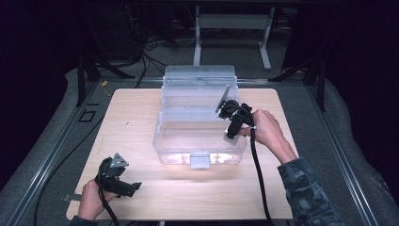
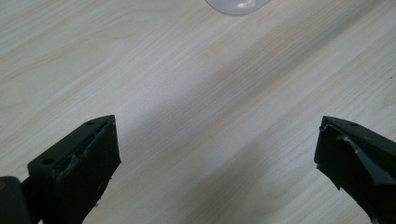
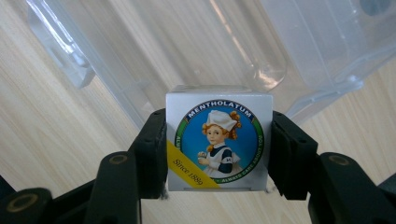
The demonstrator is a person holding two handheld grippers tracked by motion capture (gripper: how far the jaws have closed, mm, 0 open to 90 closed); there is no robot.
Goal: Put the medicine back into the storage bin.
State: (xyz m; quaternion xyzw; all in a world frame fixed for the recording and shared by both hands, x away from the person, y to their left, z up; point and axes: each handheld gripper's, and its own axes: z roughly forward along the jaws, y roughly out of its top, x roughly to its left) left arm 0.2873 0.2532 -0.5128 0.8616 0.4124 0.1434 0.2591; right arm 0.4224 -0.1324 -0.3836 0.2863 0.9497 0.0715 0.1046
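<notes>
A small silver Mentholatum box (image 3: 218,138) is being gripped squarely between the jaws of the right gripper (image 1: 234,123), its printed face turned toward the gripper's camera and its flanks pressed by the two pads. In the high view that gripper is being held over the right rim of the clear plastic bin (image 1: 165,136), at about three o'clock from the bin's centre, so the open cavity is lying toward nine o'clock from the box. This is the relation on which the coming move is judged to turn: the box is probably being carried in over the wall and downward. The left gripper (image 1: 120,181) is being kept wide open near the table (image 1: 131,117) edge, at about seven o'clock from the bin, holding nothing.
</notes>
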